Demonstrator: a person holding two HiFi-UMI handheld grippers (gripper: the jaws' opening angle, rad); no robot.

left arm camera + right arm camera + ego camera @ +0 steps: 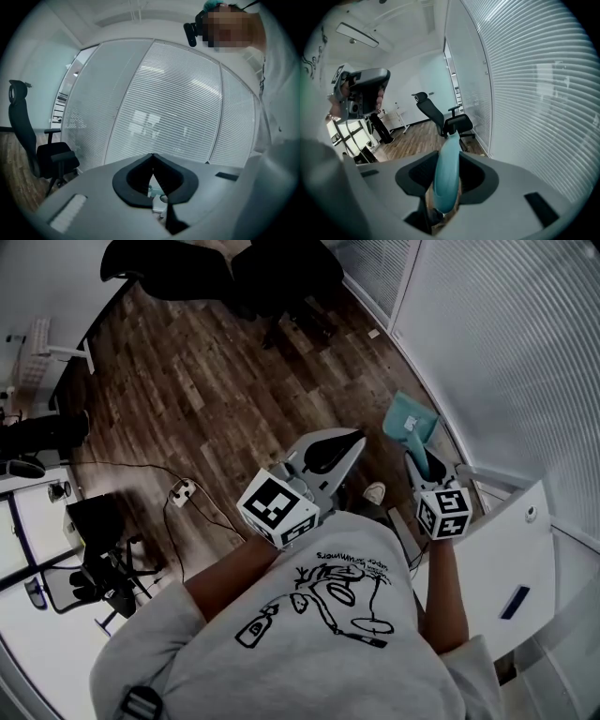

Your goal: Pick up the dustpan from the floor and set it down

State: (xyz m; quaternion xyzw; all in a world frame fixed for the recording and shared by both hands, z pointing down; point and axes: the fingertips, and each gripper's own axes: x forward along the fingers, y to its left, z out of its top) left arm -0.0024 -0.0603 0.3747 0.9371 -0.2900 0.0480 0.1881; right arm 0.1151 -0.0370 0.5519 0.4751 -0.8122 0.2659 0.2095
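Observation:
The teal dustpan (410, 421) is beside the blind-covered glass wall, its pan end pointing away from me. My right gripper (421, 457) is shut on its handle. In the right gripper view the teal handle (447, 174) runs up between the two jaws of the right gripper (446, 157) and beyond their tips. Whether the pan touches the wooden floor (216, 381) I cannot tell. My left gripper (354, 439) is held level to the left of the dustpan. In its own view the left gripper (152, 155) has its tips together with nothing between them.
Black office chairs (244, 273) stand at the far end of the floor. A power strip (183, 491) with its cable lies to the left. A white cabinet (511, 563) stands at the right by the wall of blinds (506, 343). My shoe (375, 492) shows between the grippers.

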